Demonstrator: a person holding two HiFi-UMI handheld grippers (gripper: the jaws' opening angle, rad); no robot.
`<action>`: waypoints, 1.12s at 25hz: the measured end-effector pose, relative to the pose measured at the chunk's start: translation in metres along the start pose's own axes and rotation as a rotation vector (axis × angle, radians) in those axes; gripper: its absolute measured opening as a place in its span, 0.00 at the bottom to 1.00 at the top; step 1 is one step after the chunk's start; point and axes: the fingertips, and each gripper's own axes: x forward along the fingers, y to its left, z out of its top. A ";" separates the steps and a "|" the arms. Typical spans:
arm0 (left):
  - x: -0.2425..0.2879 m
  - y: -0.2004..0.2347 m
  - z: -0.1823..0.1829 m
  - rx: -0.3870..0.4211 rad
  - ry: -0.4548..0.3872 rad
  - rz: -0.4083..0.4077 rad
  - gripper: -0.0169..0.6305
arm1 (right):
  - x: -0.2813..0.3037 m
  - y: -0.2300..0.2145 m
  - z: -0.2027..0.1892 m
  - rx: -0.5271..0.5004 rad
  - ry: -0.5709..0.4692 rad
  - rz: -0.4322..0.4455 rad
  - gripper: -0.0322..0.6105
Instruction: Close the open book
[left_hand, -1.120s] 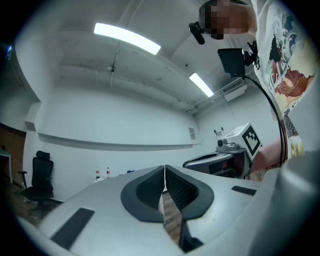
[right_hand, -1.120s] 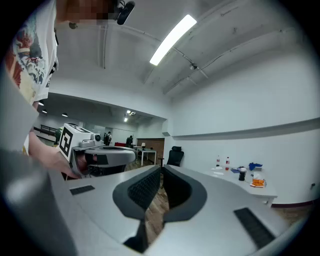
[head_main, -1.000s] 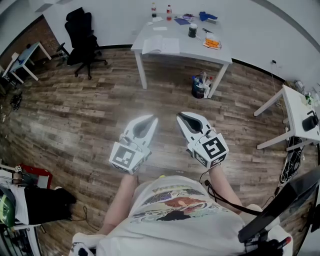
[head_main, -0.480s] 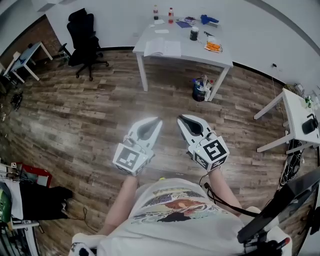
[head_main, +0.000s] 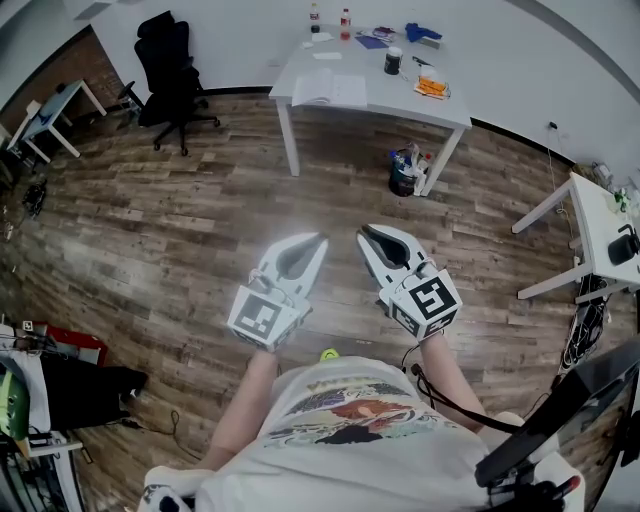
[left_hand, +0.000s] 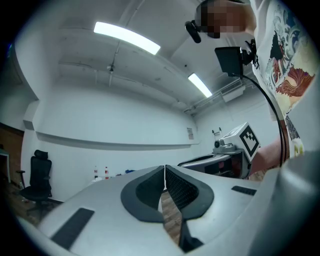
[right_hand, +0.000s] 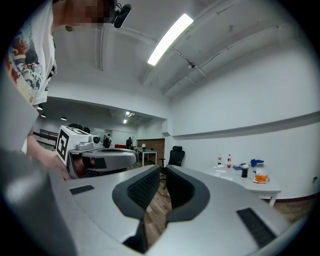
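An open book (head_main: 330, 89) with white pages lies on the near left part of a white table (head_main: 400, 95) at the far wall. In the head view both grippers hang side by side over the wood floor, far short of that table. My left gripper (head_main: 318, 239) is shut with nothing between its fingers; in the left gripper view (left_hand: 164, 169) its tips meet. My right gripper (head_main: 362, 233) is shut and empty too; in the right gripper view (right_hand: 162, 171) its tips stand together. The table (right_hand: 250, 182) shows small at the right of that view.
On the table stand two bottles (head_main: 330, 17), a dark cup (head_main: 393, 61), an orange item (head_main: 432, 87) and blue things (head_main: 423, 33). A bin (head_main: 404, 172) sits under its right end. A black office chair (head_main: 172, 72) stands left, a second white desk (head_main: 595, 230) right.
The view has drifted a little toward the table; both grippers keep the same pose, shut and side by side.
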 end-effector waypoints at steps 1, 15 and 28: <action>-0.001 0.002 0.001 0.001 -0.008 -0.001 0.05 | 0.002 0.001 0.001 -0.002 -0.001 0.000 0.10; 0.014 0.021 -0.004 -0.018 -0.019 0.002 0.05 | 0.023 -0.010 0.000 -0.022 0.023 0.016 0.10; 0.089 0.079 -0.019 -0.005 0.033 0.053 0.05 | 0.078 -0.094 -0.007 -0.001 0.027 0.050 0.10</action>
